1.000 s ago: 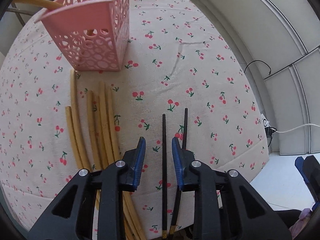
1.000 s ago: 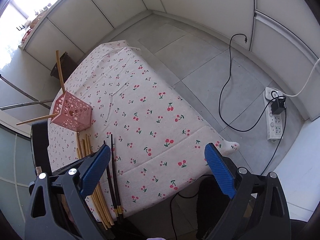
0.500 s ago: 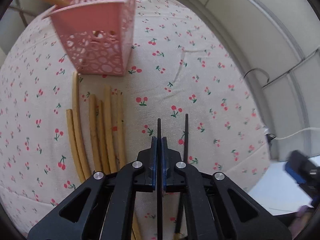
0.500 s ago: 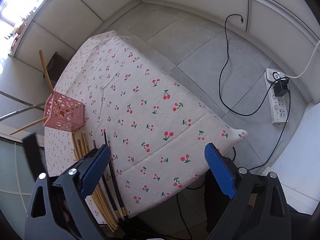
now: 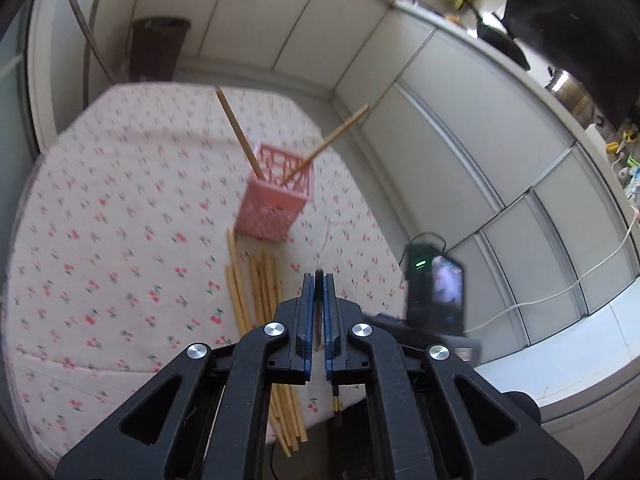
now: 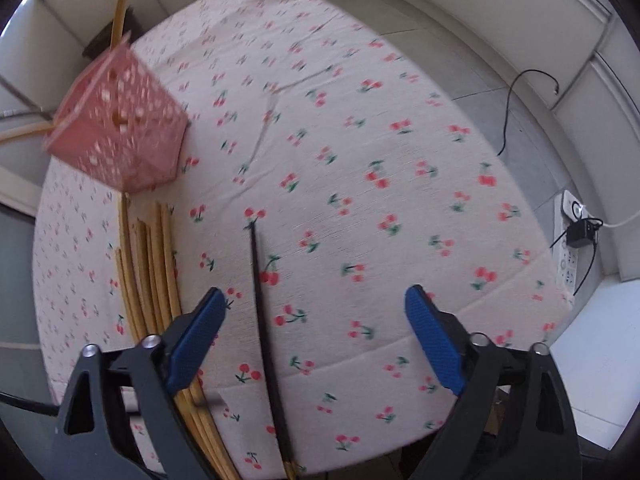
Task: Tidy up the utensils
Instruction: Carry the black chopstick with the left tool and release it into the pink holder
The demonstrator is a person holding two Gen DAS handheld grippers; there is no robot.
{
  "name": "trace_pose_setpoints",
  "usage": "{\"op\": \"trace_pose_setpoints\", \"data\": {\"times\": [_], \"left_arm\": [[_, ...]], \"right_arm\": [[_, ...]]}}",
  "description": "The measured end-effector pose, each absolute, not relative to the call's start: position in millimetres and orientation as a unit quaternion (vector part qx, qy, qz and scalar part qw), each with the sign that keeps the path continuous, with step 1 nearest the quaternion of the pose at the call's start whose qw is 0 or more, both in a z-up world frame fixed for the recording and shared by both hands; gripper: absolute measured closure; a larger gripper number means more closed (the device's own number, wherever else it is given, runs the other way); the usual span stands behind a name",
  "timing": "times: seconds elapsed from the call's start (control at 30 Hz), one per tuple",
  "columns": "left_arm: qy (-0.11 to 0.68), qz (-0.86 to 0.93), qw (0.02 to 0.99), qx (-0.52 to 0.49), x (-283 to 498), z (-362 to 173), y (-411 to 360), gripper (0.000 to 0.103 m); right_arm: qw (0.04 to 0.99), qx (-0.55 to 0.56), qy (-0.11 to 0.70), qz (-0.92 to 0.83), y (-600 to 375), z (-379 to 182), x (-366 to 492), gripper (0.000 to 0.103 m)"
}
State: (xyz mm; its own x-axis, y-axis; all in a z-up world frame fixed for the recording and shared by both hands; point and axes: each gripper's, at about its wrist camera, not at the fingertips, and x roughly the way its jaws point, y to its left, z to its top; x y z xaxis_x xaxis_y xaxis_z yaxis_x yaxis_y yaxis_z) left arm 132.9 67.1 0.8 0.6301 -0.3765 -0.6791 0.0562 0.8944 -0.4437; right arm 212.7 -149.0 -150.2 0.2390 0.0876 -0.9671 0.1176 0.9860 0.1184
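My left gripper (image 5: 318,280) is shut on a black chopstick (image 5: 319,304) and holds it in the air above the table's near edge. A pink perforated basket (image 5: 276,208) stands ahead of it with two wooden chopsticks (image 5: 240,136) leaning out. Several wooden chopsticks (image 5: 256,288) lie on the cloth below the basket. My right gripper (image 6: 312,332) is open low over the table. A second black chopstick (image 6: 262,300) lies between its fingers, nearer the left one. The basket (image 6: 120,136) and the wooden chopsticks (image 6: 152,272) show at its left.
The table carries a white cloth with cherries (image 6: 360,160). Its near edge lies just under both grippers. A power strip with a plug (image 6: 576,240) and a black cable (image 6: 516,96) lie on the floor to the right.
My left gripper closed on one black chopstick and lifted it off the cloth, rising and tilting up. My right gripper came down close to the table over the other black chopstick.
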Motion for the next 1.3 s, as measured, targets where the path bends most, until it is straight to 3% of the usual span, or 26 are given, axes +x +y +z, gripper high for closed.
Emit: {"op": "trace_pose_setpoints", "data": {"times": [0.07, 0.1, 0.17, 0.2, 0.23, 0.4, 0.7, 1.3], "left_arm": [[0.395, -0.116, 0.891, -0.193, 125, 11, 80, 0.1], [0.387, -0.117, 0.892, -0.201, 122, 15, 85, 0.1], [0.374, -0.118, 0.895, -0.213, 119, 20, 93, 0.099], [0.37, -0.116, 0.896, -0.216, 116, 22, 98, 0.1], [0.366, -0.111, 0.898, -0.217, 115, 23, 98, 0.1], [0.358, -0.101, 0.901, -0.224, 110, 28, 108, 0.1], [0.33, -0.078, 0.914, -0.223, 101, 40, 113, 0.1], [0.233, -0.05, 0.952, -0.191, 176, 145, 85, 0.1]], "right_arm": [[0.787, 0.041, 0.616, -0.015, -133, -157, 213, 0.037], [0.794, 0.025, 0.608, -0.015, -127, -157, 213, 0.054], [0.803, 0.01, 0.596, -0.005, -119, -155, 213, 0.074], [0.804, 0.011, 0.594, 0.0, -118, -154, 213, 0.093], [0.806, 0.012, 0.592, 0.003, -117, -154, 213, 0.097], [0.817, 0.042, 0.574, 0.026, -126, -143, 210, 0.098], [0.858, 0.109, 0.498, 0.063, -165, -76, 181, 0.098], [0.921, 0.204, 0.295, 0.15, -203, 135, 216, 0.098]]}}
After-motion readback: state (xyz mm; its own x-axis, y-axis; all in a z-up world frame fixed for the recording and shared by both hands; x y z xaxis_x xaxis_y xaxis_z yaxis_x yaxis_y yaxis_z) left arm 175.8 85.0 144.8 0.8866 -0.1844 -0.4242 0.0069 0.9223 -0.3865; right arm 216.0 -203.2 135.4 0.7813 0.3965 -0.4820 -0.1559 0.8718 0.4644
